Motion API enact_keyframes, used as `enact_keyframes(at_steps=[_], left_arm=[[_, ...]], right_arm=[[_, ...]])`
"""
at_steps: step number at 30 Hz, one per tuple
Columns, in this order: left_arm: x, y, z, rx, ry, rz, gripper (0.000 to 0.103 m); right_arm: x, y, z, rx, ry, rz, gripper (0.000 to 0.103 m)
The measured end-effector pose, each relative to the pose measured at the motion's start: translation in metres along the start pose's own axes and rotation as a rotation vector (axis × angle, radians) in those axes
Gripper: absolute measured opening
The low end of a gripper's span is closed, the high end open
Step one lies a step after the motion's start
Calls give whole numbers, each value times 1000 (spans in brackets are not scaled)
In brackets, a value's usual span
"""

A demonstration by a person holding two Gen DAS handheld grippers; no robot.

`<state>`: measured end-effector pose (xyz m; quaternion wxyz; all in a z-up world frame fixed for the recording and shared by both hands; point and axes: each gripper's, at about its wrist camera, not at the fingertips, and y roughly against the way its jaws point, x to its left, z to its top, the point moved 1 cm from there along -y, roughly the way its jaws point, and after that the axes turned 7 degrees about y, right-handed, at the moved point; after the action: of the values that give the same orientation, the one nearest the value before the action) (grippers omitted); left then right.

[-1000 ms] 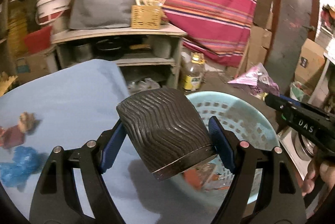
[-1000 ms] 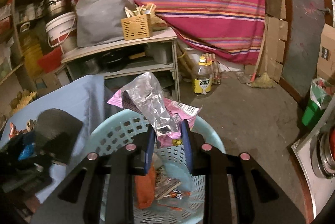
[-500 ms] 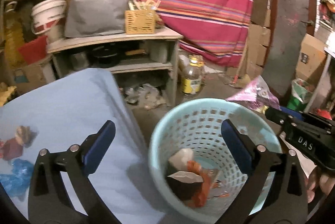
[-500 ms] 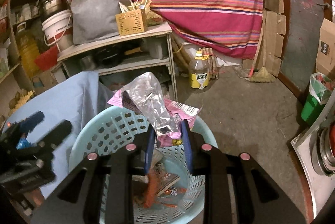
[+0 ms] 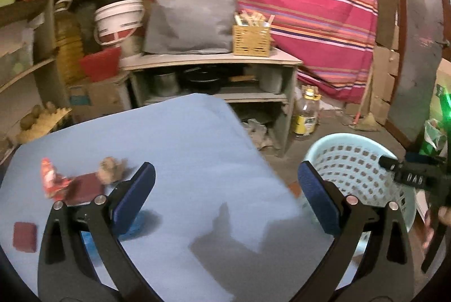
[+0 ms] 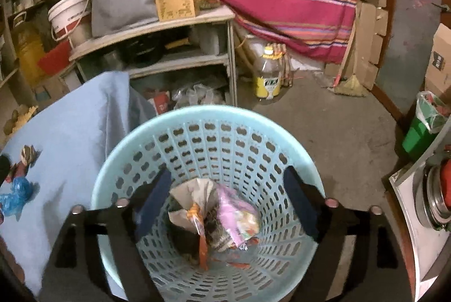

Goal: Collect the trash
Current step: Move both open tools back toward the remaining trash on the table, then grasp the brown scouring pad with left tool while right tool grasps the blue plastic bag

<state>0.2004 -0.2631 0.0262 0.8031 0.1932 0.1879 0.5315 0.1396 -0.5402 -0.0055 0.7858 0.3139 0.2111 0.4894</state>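
Cluttered storeroom, blue cloth-covered table. Your right gripper jaws just opened, empty; pink foil wrapper now down in pale-blue perforated plastic basket. Left gripper wide, empty, back over table. Red wrapper, brown scraps remain.

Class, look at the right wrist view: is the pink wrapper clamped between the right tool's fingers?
No. The pink wrapper lies inside the light blue basket, and the right tool stands open above it.
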Motion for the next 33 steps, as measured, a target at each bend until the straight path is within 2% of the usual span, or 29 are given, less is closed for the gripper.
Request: enact_keyframes(at_steps=[1,8,14,21,24,29,33], left_arm=[[16,6,0,0,11,14,98],[116,36,-7,1,71,146,98],[213,49,-29,29,162,294,98],[289,46,-60,136,224,347,98],[311,40,-70,191,235,358,98],[328,32,-82,254,232,372,98],[341,19,-87,336,288,338,98]], right_arm=[[4,3,1,-13,-3,1,89],[53,15,7,-72,10,58,95],[121,27,1,-125,89,100,98],[196,41,-12,-165,154,180,98],[222,41,-14,-158,169,206,98],[257,40,-20,-143,210,232,98],[282,36,-25,-115,226,258,98]])
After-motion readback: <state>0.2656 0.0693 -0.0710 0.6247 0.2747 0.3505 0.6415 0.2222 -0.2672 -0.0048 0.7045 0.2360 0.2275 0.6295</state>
